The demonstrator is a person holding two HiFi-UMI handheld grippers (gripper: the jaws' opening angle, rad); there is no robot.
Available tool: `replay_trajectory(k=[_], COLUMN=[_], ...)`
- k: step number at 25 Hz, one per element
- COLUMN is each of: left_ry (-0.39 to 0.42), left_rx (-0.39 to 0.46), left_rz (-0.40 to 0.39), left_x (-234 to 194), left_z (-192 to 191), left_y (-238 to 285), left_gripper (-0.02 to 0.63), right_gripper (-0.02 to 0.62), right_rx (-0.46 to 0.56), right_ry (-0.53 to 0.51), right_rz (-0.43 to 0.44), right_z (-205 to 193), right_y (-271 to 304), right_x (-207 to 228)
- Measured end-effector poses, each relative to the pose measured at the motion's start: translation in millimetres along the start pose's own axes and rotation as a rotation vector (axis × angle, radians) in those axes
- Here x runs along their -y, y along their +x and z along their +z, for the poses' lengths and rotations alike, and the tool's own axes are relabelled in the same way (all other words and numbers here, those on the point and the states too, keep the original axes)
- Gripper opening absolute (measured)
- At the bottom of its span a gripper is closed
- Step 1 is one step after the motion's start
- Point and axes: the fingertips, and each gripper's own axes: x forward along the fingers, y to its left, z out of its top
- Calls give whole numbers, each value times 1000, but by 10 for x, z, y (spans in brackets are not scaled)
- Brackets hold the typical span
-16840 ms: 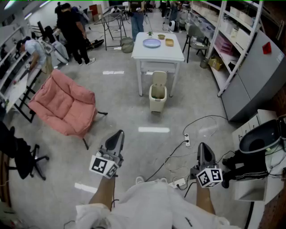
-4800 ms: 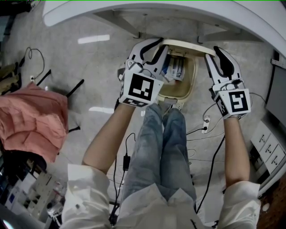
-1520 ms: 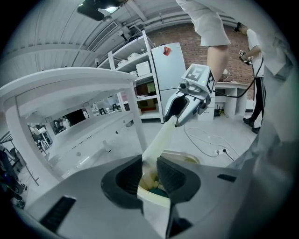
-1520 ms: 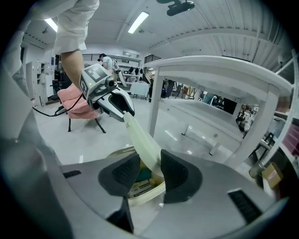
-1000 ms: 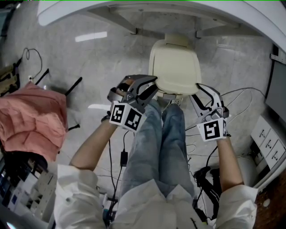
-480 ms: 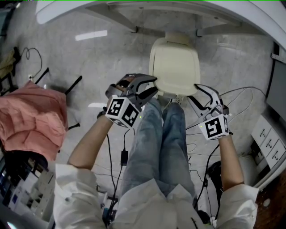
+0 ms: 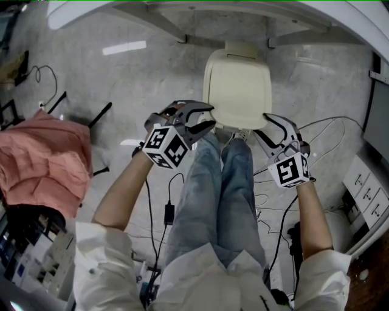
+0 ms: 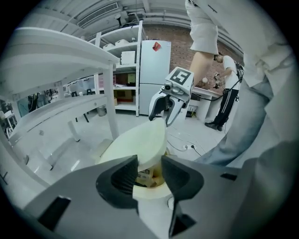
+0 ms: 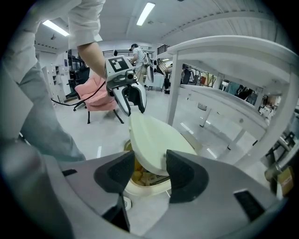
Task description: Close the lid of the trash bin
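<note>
The cream trash bin stands on the floor under the white table, its lid (image 7: 237, 91) lowered over it. From the side the lid (image 8: 140, 142) is still tilted a little above the rim (image 8: 149, 192), with rubbish showing in the gap. My left gripper (image 7: 209, 116) is at the lid's front left corner and my right gripper (image 7: 261, 124) at its front right corner. Both pairs of jaws have just been opening. The lid's edge (image 9: 159, 140) lies in line with each gap, and no pad presses on it. Each gripper is open (image 8: 149, 172) (image 9: 150, 172).
The white table (image 7: 182, 9) overhangs the bin closely. The person's legs in jeans (image 7: 219, 182) are just in front of it. Cables (image 7: 328, 127) trail on the floor at the right, and a pink chair (image 7: 42, 164) stands at the left.
Both grippers' jaws stand wider than a second ago and have dropped slightly at the lid's front corners. The left gripper has tipped further down. The lid looks unchanged from above.
</note>
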Motion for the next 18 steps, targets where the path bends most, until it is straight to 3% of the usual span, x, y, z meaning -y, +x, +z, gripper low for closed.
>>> replay_trajectory(k=[6,11,18], left_ry=[-77,-126,-147], left_rx=[21,29,13], left_rz=[-30,-42,-57], left_x=[14,38,68], left_z=[-47,-81,-154], left_y=[32,54,114], left_gripper=[167,166,164], right_gripper=[233,242,242], right_rx=[-14,26,30], right_ry=[8,135,233], right_rz=[25,73,113], right_z=[-51,-66,-119], right_y=[53,74,127], right_x=[-45,-83,-100])
